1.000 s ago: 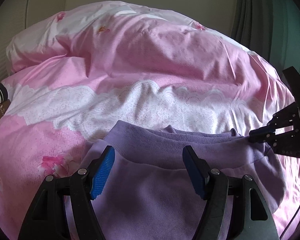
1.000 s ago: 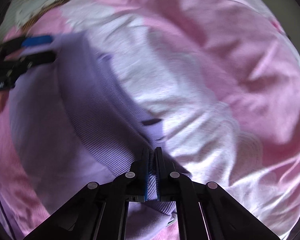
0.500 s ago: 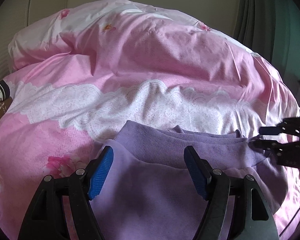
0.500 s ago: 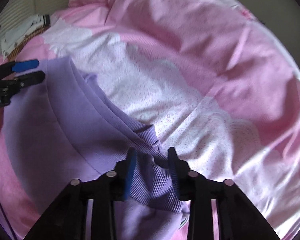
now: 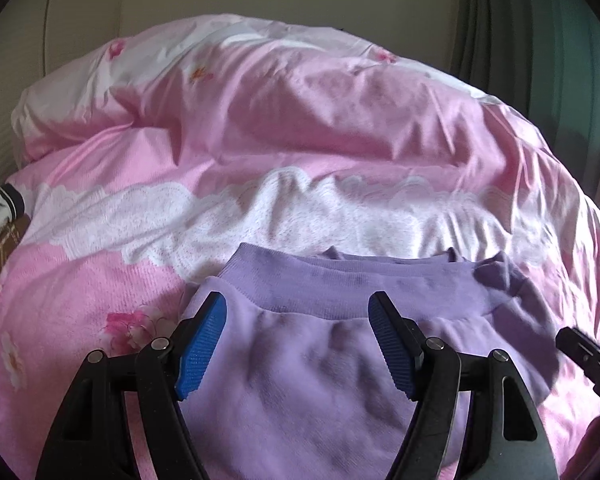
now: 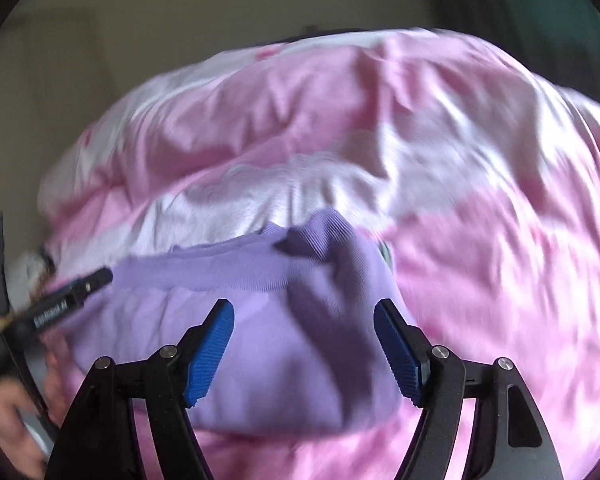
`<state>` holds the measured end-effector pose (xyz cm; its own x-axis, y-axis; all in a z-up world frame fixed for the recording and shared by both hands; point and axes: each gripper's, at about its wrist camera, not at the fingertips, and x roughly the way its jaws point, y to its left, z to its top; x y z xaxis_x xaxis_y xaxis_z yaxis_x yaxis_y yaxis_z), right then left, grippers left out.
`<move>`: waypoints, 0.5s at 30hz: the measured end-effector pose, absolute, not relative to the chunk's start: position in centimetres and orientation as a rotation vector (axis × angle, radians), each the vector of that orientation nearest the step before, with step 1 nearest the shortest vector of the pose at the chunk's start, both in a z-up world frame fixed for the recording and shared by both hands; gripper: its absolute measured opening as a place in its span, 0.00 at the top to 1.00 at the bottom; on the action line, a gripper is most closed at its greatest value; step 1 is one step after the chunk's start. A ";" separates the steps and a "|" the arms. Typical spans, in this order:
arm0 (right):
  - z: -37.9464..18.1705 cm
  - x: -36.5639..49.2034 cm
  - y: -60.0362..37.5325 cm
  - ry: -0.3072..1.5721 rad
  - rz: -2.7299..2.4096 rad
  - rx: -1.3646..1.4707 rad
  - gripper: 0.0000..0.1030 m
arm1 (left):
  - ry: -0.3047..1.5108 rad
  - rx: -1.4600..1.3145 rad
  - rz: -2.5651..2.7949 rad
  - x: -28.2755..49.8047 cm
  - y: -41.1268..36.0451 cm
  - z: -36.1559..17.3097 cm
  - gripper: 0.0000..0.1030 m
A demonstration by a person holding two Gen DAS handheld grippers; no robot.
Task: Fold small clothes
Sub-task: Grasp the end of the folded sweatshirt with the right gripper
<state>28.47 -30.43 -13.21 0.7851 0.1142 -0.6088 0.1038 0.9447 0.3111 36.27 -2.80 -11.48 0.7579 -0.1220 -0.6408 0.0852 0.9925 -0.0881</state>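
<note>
A small lilac garment (image 5: 308,344) with a ribbed band lies folded on the pink bed cover (image 5: 260,128); it also shows in the right wrist view (image 6: 268,320). My left gripper (image 5: 296,344) is open and empty, hovering over the garment's near part. My right gripper (image 6: 304,348) is open and empty above the garment's right side; its view is blurred. The right gripper's tip shows at the left wrist view's right edge (image 5: 580,352). The left gripper shows at the right wrist view's left (image 6: 72,296).
The cover has a white lace-print band (image 5: 340,216) behind the garment. Other clothes (image 5: 0,232) lie at the bed's far left edge. A wall and a green curtain (image 5: 540,40) stand behind the bed.
My right gripper opened, let go of the garment's ribbed band, and drew back and up. The left gripper stayed open and pulled back slightly.
</note>
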 end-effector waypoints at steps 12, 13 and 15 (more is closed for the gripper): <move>-17.7 24.8 -31.2 0.679 -0.100 0.762 0.27 | 0.669 -0.066 -0.138 35.0 -3.2 -9.7 0.22; -17.9 24.6 -31.0 0.665 -0.113 0.782 0.27 | 0.667 -0.070 -0.137 34.9 -3.1 -9.6 0.21; -18.1 24.1 -30.8 0.645 -0.115 0.816 0.27 | 0.666 -0.076 -0.140 34.8 -2.8 -9.5 0.21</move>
<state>24.09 -30.75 -18.12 0.8044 0.1450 -0.5762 0.3348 0.6905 0.6412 34.80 -2.80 -9.51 0.7775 -0.1532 -0.6100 0.1047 0.9879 -0.1147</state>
